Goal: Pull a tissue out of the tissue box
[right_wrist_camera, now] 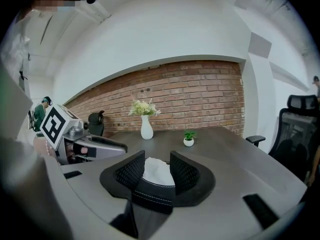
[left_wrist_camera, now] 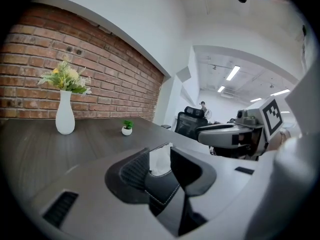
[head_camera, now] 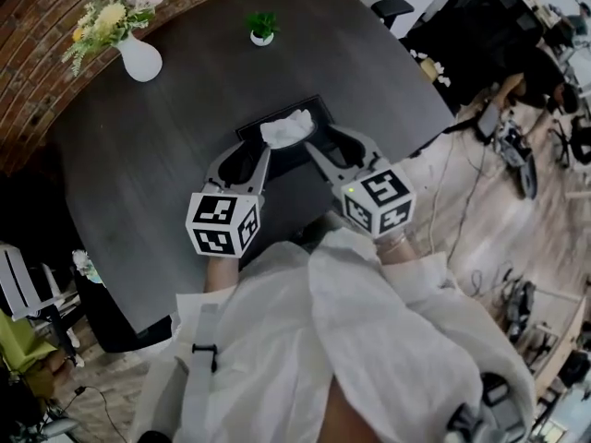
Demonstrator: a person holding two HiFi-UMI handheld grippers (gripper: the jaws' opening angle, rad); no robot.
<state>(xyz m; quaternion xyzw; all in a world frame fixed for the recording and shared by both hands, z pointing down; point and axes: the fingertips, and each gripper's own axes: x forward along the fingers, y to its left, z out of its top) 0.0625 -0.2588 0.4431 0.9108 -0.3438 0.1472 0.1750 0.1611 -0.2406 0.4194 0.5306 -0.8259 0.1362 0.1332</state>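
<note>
A black tissue box (head_camera: 294, 151) with white stitching lies on the dark round table (head_camera: 166, 155), and a white tissue (head_camera: 286, 127) sticks up from its slot. My left gripper (head_camera: 247, 152) is at the box's near left and my right gripper (head_camera: 338, 143) at its near right. In the left gripper view the left gripper (left_wrist_camera: 160, 168) stands open, and the tissue (left_wrist_camera: 161, 156) shows in the gap beyond the pads. The right gripper (right_wrist_camera: 157, 168) is open too and points at the tissue (right_wrist_camera: 159, 175) and the box's edge (right_wrist_camera: 150, 193). Nothing is gripped.
A white vase of flowers (head_camera: 140, 60) stands at the table's far left and a small potted plant (head_camera: 262, 29) at the far middle. Office chairs (head_camera: 489, 35) and cables crowd the floor to the right. A brick wall (right_wrist_camera: 200, 99) runs behind the table.
</note>
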